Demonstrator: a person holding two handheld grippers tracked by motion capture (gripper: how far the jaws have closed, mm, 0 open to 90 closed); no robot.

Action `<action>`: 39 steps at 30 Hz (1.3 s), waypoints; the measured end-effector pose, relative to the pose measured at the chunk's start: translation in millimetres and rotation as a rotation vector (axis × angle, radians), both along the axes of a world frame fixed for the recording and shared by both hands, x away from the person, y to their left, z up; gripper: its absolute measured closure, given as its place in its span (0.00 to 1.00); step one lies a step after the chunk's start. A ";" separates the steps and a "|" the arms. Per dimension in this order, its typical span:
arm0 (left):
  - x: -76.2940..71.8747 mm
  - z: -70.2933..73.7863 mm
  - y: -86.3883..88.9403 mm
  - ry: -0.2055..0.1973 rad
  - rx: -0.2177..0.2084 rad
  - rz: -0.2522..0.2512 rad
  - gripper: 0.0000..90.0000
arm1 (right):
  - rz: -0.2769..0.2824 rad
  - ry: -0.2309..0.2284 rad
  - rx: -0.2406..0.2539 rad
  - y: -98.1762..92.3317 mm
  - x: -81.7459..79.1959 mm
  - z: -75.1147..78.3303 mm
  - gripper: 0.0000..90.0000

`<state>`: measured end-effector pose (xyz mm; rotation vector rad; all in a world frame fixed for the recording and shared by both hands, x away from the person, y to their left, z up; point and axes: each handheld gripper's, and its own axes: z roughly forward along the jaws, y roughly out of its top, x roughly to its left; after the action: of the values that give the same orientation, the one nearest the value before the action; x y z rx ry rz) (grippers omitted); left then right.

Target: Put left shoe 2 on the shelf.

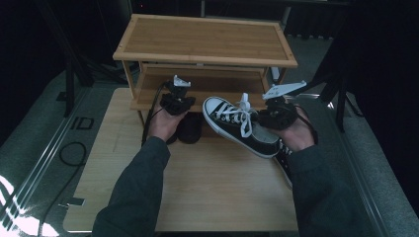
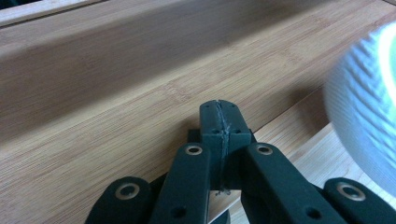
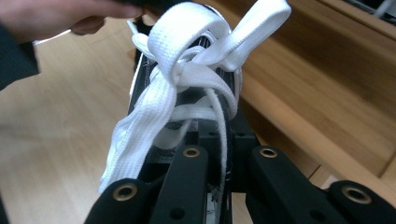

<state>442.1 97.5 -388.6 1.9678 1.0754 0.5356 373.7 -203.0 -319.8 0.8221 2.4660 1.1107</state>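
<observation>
A black canvas sneaker (image 1: 237, 126) with a white toe cap and white laces hangs tilted above the table, toe toward the rack. My right gripper (image 1: 266, 116) is shut on it at the laced tongue. In the right gripper view the jaws (image 3: 224, 135) pinch the shoe just under the knotted white laces (image 3: 187, 70). My left gripper (image 1: 177, 97) hovers at the rack's lower shelf (image 1: 212, 83), shut with nothing in it. In the left gripper view its closed tips (image 2: 218, 116) sit over the shelf board (image 2: 116, 93), and the sneaker's ribbed toe cap (image 2: 369, 107) blurs in at the right.
A two-tier bamboo shoe rack (image 1: 205, 39) stands at the table's far edge. A second black sneaker (image 1: 284, 163) lies partly under the right wrist. A dark rounded object (image 1: 190, 128) rests near the left hand. The wooden table (image 1: 212, 192) stretches toward the person.
</observation>
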 end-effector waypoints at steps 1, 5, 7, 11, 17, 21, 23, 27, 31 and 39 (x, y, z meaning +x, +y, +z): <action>0.1 -0.1 0.1 0.000 -0.001 -0.001 1.00 | -0.019 -0.010 0.001 1.7 5.4 0.7 0.98; 0.3 0.0 0.4 0.001 -0.003 -0.002 1.00 | -0.031 -0.023 -0.003 4.1 7.7 1.8 0.98; 0.0 0.0 0.0 0.000 -0.001 0.000 1.00 | -0.040 -0.024 0.008 5.3 12.1 2.0 0.98; 0.1 0.0 0.1 0.001 -0.001 0.000 1.00 | -0.065 -0.017 0.016 6.5 19.2 1.5 0.98; -0.3 -0.5 0.3 -0.002 -0.005 0.000 1.00 | -0.105 -0.027 0.015 11.1 28.4 1.5 0.98; -0.6 -0.5 -0.1 -0.004 -0.003 0.003 1.00 | -0.119 -0.019 0.028 13.9 34.5 0.5 0.98; -0.8 -0.5 -0.3 -0.005 -0.001 0.004 1.00 | -0.127 -0.016 0.032 16.3 37.5 -0.5 0.98; -0.5 -0.6 -0.1 -0.005 -0.003 0.002 1.00 | -0.143 -0.011 0.045 22.5 43.2 -1.8 0.98; -0.6 -0.6 -0.1 -0.005 -0.003 0.003 1.00 | -0.151 -0.016 0.048 25.9 44.7 -1.3 0.98; -0.7 -0.8 -0.3 -0.008 -0.004 0.003 1.00 | -0.200 -0.027 0.074 36.0 52.7 -4.5 0.98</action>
<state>441.4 97.2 -389.5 1.9591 1.0738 0.5423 426.4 -167.0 -324.4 1.0419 2.2738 1.1375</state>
